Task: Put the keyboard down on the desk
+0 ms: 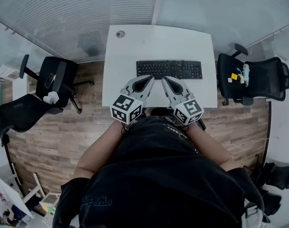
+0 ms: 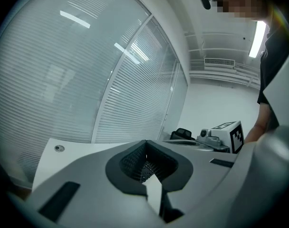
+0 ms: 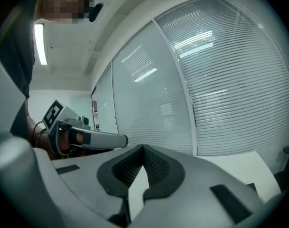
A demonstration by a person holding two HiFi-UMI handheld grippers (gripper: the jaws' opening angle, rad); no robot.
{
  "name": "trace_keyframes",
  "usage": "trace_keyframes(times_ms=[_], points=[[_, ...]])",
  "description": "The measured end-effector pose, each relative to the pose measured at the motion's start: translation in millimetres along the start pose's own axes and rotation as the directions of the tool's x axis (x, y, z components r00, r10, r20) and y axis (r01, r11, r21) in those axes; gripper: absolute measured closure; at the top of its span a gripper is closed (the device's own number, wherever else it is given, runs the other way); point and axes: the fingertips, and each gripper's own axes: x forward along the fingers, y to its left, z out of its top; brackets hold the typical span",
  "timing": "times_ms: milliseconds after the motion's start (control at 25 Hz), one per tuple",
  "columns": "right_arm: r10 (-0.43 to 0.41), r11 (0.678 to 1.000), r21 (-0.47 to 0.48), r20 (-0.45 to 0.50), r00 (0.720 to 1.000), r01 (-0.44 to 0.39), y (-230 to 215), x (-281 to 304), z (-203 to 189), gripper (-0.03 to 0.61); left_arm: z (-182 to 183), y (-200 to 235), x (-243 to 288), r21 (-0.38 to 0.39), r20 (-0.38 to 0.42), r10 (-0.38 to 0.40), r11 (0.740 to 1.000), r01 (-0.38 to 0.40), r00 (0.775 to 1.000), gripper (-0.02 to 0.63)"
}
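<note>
Holds left tool and right tool closed, empty, just short of keyboard lying flat on white tabletop; office chairs either side. Shows ceiling light only in gripper views.

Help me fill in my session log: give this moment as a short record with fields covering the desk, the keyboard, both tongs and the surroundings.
desk: white desk, seen from above
keyboard: black keyboard, lying flat on the desk
left tongs: left tongs shut, nothing between them, tip by the keyboard's near edge
right tongs: right tongs shut, nothing between them, tip by the keyboard's near edge
contact with keyboard: cannot tell
surroundings: a black office chair to the left, another chair to the right
</note>
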Motion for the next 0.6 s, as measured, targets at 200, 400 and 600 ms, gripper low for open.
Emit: trace_keyframes(times_ms=[200,400,600], points=[[0.005,1.0,-0.003,-0.002,1.0,-0.005,-2,-14,-3,0.555,-3,-14,8,0.008,-0.001,-0.008,1.0,0.008,1.0,0.598],[0.012,0.999,0.046,0.01,1.0,-0.012,-15,-29,-2,0.555,-11,-45,20,0.029,-0.031,-0.03,0.999,0.031,0.999,0.598],[0.034,0.999,0.031,0.01,0.999,-0.034,-26,-55,-1,0.555,-13,-68,37,0.021,-0.026,-0.005,1.0,0.005,1.0,0.598]])
